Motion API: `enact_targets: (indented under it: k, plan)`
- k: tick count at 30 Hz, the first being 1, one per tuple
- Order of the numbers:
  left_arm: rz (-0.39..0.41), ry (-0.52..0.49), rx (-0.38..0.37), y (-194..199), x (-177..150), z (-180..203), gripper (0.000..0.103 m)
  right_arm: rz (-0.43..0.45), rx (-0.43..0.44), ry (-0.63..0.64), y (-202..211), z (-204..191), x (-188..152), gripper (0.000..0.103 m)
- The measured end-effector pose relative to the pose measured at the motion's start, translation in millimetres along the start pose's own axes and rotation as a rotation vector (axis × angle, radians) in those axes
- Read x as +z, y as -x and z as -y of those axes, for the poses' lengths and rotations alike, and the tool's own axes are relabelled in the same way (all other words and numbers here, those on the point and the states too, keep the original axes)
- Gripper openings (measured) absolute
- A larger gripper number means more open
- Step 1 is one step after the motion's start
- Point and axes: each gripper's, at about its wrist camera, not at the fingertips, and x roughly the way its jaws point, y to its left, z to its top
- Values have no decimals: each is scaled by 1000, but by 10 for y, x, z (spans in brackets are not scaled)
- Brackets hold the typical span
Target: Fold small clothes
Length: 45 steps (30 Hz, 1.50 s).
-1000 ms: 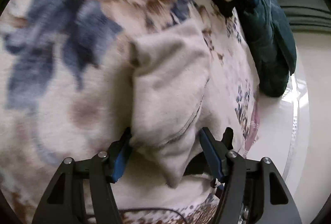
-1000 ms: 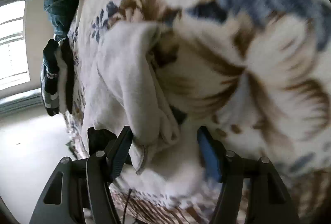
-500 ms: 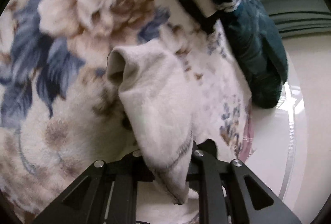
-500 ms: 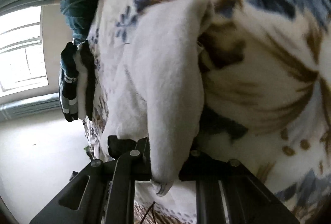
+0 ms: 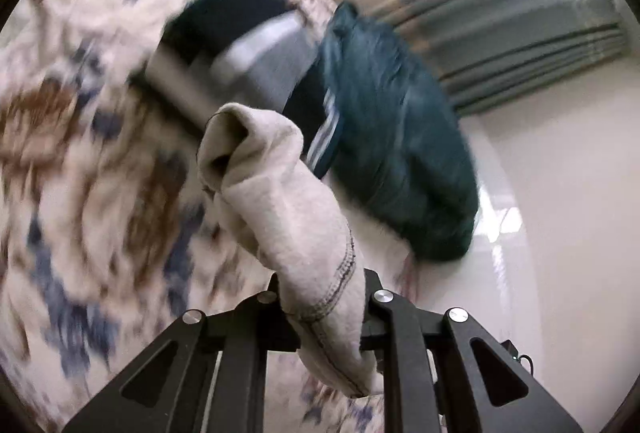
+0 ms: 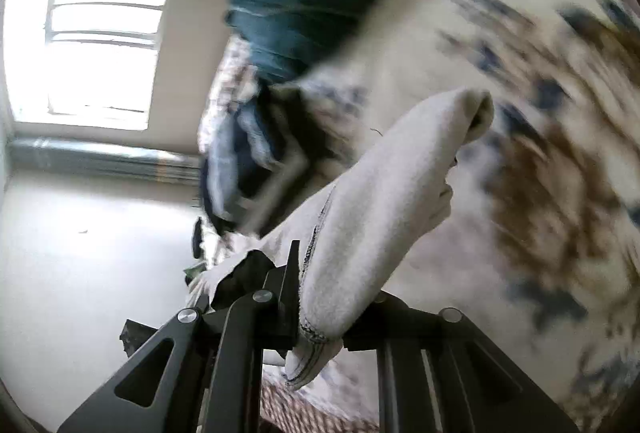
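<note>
Left wrist: fleecy cream garment (image 5: pixel 296 217) (bunched) pinched by both grippers.

Bright window (image 6: pixel 80 45), grey curtains (image 5: pixel 520 29), glossy pale floor (image 6: pixel 80 253).

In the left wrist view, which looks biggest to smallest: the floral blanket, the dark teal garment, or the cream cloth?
1. Floral fleece blanket.
2. Dark teal garment.
3. Cream cloth, clamped in the left gripper.
The cloth hangs nearest the camera, so ranks two and three are unsure.
</note>
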Motion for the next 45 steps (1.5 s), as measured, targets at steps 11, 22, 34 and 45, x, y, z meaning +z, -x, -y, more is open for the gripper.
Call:
enact_targets:
  k: [11, 22, 34, 45]
  plan:
    - [191, -150, -41, -531, 2313, -45, 13, 138, 179, 150, -1812, -1669, 1129, 15]
    - [44, -113, 98, -1176, 2634, -1145, 19, 14, -22, 76, -3136, -1080, 1158, 16]
    - [40, -307, 455, -797, 2479, -778, 88, 54, -524, 299, -2723, -1440, 1086, 77]
    - [-8, -645, 709, -727, 1850, -24, 94, 155, -823, 562, -2268, -2272, 352, 103]
